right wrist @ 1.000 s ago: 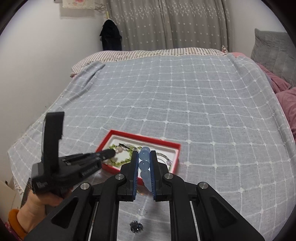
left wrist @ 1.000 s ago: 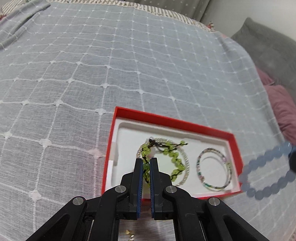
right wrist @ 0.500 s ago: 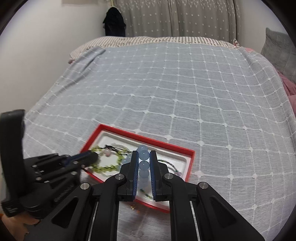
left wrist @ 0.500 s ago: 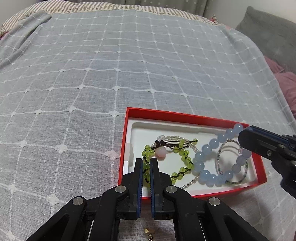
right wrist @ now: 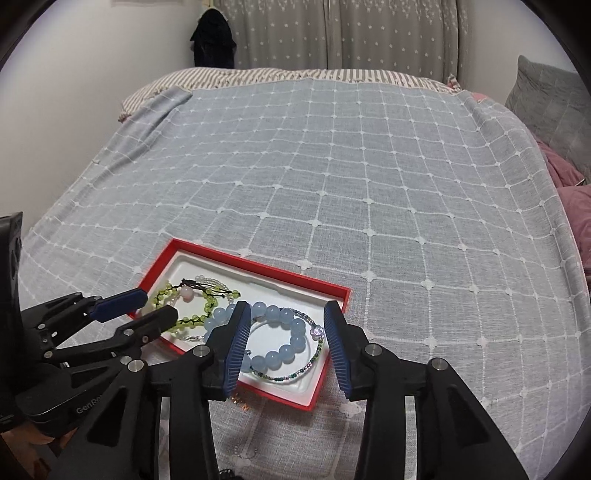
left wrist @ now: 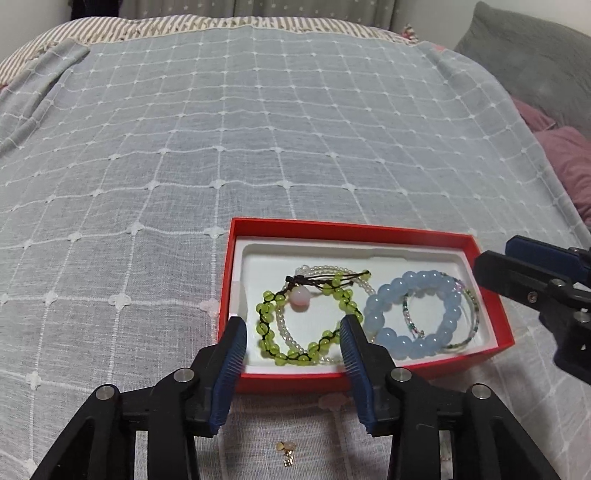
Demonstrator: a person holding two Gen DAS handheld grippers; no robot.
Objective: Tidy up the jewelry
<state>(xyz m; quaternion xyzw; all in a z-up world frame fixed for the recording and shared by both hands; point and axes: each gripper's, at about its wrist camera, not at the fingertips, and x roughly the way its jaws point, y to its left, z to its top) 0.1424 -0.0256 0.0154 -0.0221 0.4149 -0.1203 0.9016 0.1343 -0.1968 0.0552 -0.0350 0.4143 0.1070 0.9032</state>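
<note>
A red box [left wrist: 347,226] with a white liner lies on the bed; it also shows in the right wrist view [right wrist: 258,263]. Inside lie a green beaded bracelet [left wrist: 269,341] with a pink bead, a clear bead bracelet [left wrist: 286,332], a pale blue bead bracelet [left wrist: 391,338] [right wrist: 291,341] and a thin multicolour bangle [left wrist: 474,317] [right wrist: 317,349]. My left gripper [left wrist: 291,341] is open and empty above the green bracelet. My right gripper [right wrist: 288,332] is open and empty above the blue bracelet; it also shows at the right in the left wrist view [left wrist: 532,273].
The bed has a grey-blue checked cover [left wrist: 258,129]. A small gold trinket [left wrist: 286,452] lies on the cover in front of the box. Grey and purple pillows [left wrist: 554,110] lie at the right. A curtain [right wrist: 332,33] hangs behind the bed.
My right gripper carried the blue bracelet over the box, opened and let it drop in. My left gripper opened off the green bracelet, which now lies in the box.
</note>
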